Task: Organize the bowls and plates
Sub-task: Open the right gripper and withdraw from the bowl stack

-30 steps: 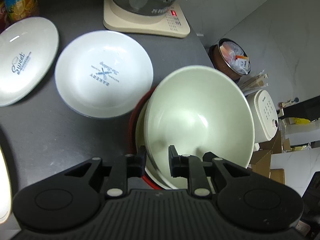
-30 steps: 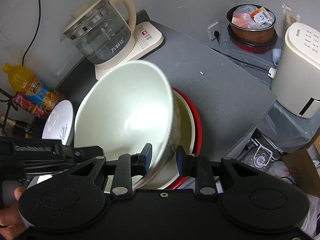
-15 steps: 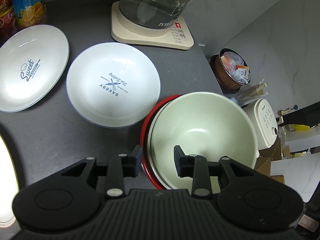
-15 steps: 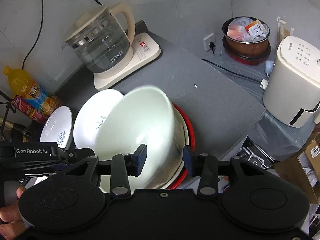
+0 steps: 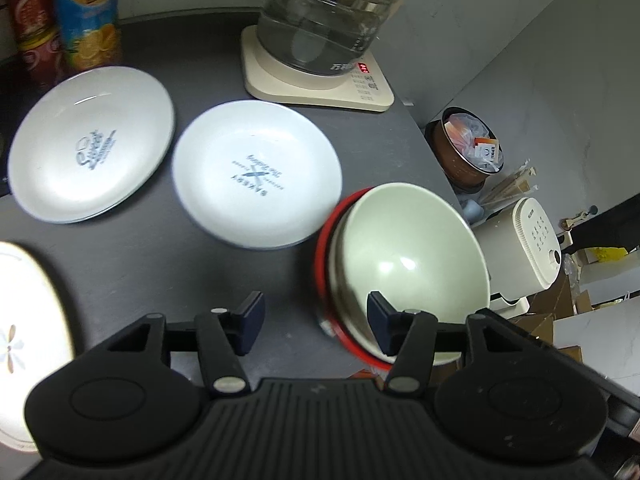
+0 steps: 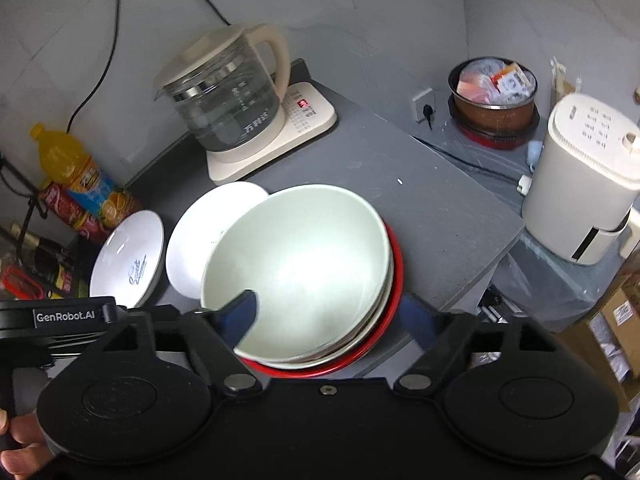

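A pale green bowl (image 5: 412, 256) (image 6: 304, 264) sits nested in a stack with a red-rimmed bowl (image 5: 324, 264) (image 6: 394, 280) at the grey counter's near right corner. Two white printed plates lie to its left: a "Bakery" plate (image 5: 256, 172) (image 6: 208, 232) and a "Sweet" plate (image 5: 92, 144) (image 6: 128, 260). My left gripper (image 5: 316, 320) is open and empty; its right finger is over the bowl's near rim. My right gripper (image 6: 332, 316) is open and empty, its jaws wide on either side of the stack's near edge.
A glass kettle (image 5: 324, 16) (image 6: 228, 100) on a cream base stands at the back. Drink bottles (image 5: 86, 16) (image 6: 76, 176) stand back left. Another white plate (image 5: 24, 336) lies near left. Beyond the counter's right edge (image 6: 480, 268) are a white appliance (image 6: 580, 184) and a brown pot (image 6: 494, 96).
Both grippers have let go of the green bowl, which now rests in the stack. Their jaws have opened wide and both have pulled back; the left one has shifted left.
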{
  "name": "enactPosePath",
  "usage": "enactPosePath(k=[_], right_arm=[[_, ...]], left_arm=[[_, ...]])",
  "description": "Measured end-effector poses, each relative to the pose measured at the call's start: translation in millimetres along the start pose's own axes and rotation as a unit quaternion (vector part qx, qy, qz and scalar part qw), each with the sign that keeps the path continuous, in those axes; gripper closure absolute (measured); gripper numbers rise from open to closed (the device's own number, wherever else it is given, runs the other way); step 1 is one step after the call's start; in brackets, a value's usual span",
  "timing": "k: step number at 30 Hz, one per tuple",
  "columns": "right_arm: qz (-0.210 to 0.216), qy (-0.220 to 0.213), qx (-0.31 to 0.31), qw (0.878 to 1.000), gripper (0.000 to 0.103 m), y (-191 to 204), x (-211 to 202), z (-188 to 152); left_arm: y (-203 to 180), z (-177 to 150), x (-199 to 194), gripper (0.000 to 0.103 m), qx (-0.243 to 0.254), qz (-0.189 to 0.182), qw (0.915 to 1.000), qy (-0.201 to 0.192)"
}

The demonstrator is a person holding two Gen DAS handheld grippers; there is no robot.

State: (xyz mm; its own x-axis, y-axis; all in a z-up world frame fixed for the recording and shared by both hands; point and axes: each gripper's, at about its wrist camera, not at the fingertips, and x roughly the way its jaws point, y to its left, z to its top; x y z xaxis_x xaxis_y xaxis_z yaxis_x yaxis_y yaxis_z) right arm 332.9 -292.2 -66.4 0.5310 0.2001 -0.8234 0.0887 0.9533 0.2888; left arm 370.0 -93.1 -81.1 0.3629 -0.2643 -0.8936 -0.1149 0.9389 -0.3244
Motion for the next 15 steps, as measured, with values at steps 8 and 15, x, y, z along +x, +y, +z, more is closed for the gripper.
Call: enactPosePath(k=[8, 15], right_arm=[[0.010, -0.002, -0.028, 1.000, 0.019, 35.4, -3.0, -15.0], [0.025, 0.010, -0.075, 0.997, 0.018, 77.9, 0.5, -26.5]], left_arm=[[39.6, -18.4, -22.0, 0.048, -0.009, 0.012, 0.9999, -0.007], [74.0, -34.8, -41.8, 0.048, -0.027, 0.019, 0.9993, -0.017]])
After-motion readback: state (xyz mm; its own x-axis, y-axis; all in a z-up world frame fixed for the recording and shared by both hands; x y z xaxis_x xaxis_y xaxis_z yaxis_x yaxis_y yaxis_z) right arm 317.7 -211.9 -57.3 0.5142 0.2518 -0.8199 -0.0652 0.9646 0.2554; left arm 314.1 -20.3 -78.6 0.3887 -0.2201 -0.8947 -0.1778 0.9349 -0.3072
